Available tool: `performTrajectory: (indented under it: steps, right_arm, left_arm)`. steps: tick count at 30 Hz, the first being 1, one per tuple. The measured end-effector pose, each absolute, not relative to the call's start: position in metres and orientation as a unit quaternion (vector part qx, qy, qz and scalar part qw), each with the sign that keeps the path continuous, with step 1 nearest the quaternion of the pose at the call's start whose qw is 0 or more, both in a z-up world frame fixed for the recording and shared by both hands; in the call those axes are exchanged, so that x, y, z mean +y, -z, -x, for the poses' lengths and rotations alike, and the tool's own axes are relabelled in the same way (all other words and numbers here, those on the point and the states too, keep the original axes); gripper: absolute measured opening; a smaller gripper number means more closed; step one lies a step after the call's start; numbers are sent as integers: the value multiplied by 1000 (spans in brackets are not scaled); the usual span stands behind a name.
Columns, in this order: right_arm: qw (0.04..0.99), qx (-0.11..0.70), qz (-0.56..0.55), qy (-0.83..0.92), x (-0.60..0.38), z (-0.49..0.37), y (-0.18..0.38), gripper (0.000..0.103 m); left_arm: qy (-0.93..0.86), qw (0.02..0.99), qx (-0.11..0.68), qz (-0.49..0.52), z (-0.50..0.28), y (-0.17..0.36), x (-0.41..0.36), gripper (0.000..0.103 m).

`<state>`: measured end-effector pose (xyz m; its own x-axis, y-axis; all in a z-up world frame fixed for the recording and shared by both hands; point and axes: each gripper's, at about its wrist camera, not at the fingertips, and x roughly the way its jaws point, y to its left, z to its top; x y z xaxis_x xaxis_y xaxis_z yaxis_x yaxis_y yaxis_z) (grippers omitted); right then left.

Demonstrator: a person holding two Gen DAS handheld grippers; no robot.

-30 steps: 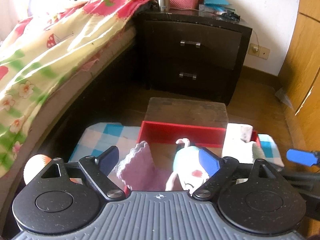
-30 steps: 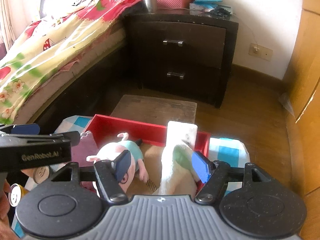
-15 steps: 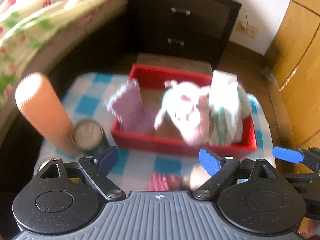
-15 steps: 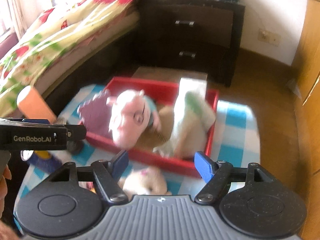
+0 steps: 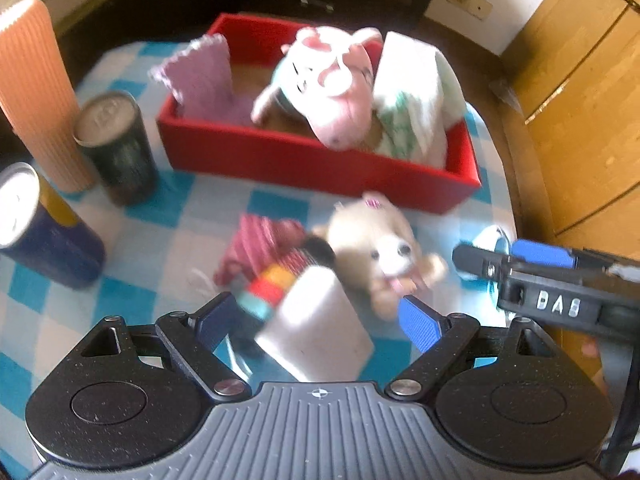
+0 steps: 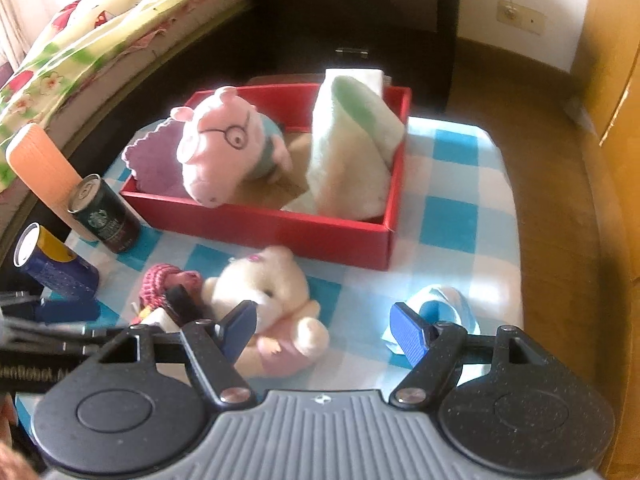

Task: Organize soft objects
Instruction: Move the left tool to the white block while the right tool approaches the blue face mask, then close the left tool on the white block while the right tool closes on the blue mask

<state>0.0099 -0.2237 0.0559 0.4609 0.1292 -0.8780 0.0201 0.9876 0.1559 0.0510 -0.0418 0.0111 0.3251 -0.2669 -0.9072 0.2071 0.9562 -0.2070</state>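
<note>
A red box on the checked cloth holds a pink pig plush, a purple cloth and a rolled white-and-green towel. In front of the box lie a cream bear plush and a red knitted doll. My left gripper hovers open over the doll and a white block, touching neither. My right gripper is open above the cloth. Its left finger overlaps the bear plush, and a light blue cloth lies by its right finger.
An orange ribbed cylinder, a dark can and a blue-and-yellow can stand left of the box. The bed runs along the left, with a dark nightstand behind and the wood floor to the right.
Both grippers came down and tipped toward the table front. The bed and nightstand slid out of the top, and the bear plush, knitted doll and cans came into view.
</note>
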Motion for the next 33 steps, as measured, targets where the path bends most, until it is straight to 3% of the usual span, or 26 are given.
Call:
performTrajectory:
  steps: [6,8,11,12,13,23,24,27,28,33]
  right_arm:
    - [853,514,-85,-24,-238,-2,-57,52]
    - [854,513,-89,-22,-242,0,-56,52]
    - [852,513,-97,-19,-250,3,-53,52]
    - [852,514,-99,-19,-252,4,-52,52]
    - [852,514,-102,-18,-254,5,-51,52]
    - [846,518,-126,-21,-270,13,-40,52]
    - [846,517,-128,-21,-271,14,-39,52]
    - [847,512,-142,-16,-278,15,-39,52]
    - [848,510,-145,-12,-282,15,-40,52]
    - [852,506,-130,32,-300,13,-33,57]
  left_arm:
    - [153,803,576,16,-42,4,-51,86]
    - [169,794,583,27,-41,7,-51,78]
    - [193,783,590,35,-39,9,-50,49]
    - [198,780,592,38,-37,9,-50,31]
    - [202,775,597,42,-36,11,-48,26]
    - [242,756,606,49,-11,14,-37,30]
    - [244,754,608,44,-10,16,-41,33]
    - [240,756,607,35,-9,23,-50,65]
    - [241,757,606,31,-8,26,-54,71]
    - [233,755,613,22,-6,41,-70,69]
